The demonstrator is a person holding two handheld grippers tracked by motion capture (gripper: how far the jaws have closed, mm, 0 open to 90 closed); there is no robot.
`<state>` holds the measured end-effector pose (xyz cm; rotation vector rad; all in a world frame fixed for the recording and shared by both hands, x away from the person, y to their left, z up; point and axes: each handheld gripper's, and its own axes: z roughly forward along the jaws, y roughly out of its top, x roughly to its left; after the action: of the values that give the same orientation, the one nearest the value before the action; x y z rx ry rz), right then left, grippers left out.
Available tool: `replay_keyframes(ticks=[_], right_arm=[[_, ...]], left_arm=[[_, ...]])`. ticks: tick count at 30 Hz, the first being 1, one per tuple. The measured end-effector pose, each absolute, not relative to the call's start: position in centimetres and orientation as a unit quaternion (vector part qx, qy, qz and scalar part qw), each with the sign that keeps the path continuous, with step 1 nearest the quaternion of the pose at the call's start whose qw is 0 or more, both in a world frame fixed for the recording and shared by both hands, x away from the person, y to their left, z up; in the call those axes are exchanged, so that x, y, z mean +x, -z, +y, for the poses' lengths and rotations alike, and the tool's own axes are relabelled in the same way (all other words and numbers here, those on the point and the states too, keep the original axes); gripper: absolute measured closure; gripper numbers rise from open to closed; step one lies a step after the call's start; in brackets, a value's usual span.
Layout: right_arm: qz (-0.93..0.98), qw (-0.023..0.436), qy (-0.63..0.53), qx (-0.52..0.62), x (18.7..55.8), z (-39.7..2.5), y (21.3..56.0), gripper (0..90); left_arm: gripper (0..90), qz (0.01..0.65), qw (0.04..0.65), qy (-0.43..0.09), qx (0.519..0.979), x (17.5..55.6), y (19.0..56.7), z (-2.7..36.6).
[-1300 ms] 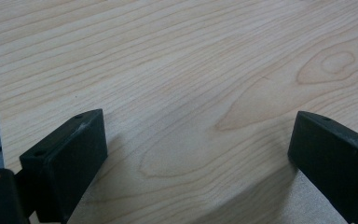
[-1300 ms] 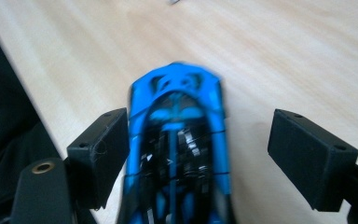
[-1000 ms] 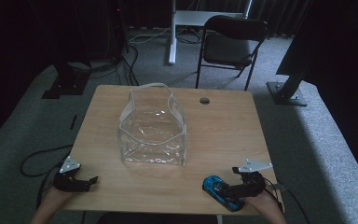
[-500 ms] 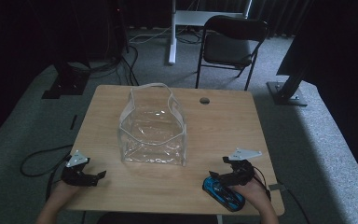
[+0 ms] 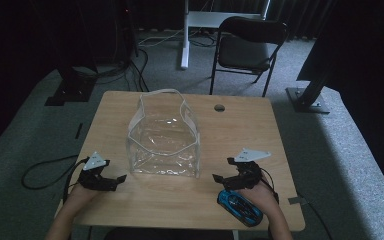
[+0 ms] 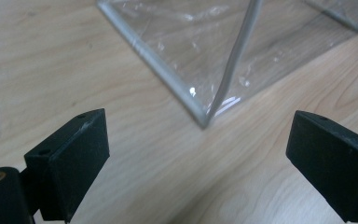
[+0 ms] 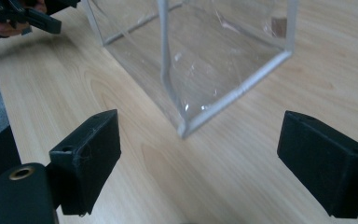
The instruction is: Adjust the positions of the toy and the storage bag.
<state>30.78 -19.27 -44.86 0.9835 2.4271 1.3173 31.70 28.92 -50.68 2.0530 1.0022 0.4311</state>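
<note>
Fingers of both grippers are spread wide near the clear plastic bag; each should probably pinch a corner gently.

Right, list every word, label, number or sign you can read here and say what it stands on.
None can be read.
Clear bag: no print on its walls or white trim.
Blue toy car: any marking is too small and dark to read.
Left gripper and right gripper: plain black jaws and blank grey plates.
Table: bare wood.
</note>
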Motion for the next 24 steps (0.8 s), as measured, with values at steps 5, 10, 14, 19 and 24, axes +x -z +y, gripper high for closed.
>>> replay_keyframes(ticks=[5,10,14,19,24], right_arm=[[0.828,0.098,-0.452,0.317,31.6,-17.6,44.3,12.5],[0.831,0.094,-0.455,0.306,32.6,-16.1,43.8,13.4],[0.828,0.083,-0.464,0.302,33.4,-15.2,43.4,14.7],[0.828,0.075,-0.465,0.303,34.2,-14.5,43.3,19.3],[0.827,0.070,-0.467,0.305,35.0,-13.8,43.5,30.4]], left_arm=[[6.3,0.385,0.403,-0.171,0.812,32.3,50.3,27.8],[6.3,0.382,0.410,-0.170,0.810,32.9,49.9,27.1],[6.3,0.381,0.412,-0.170,0.810,33.4,49.8,26.7],[13.0,0.389,0.423,-0.169,0.801,34.0,49.7,26.5],[21.4,0.387,0.433,-0.163,0.798,34.5,49.5,26.1]])
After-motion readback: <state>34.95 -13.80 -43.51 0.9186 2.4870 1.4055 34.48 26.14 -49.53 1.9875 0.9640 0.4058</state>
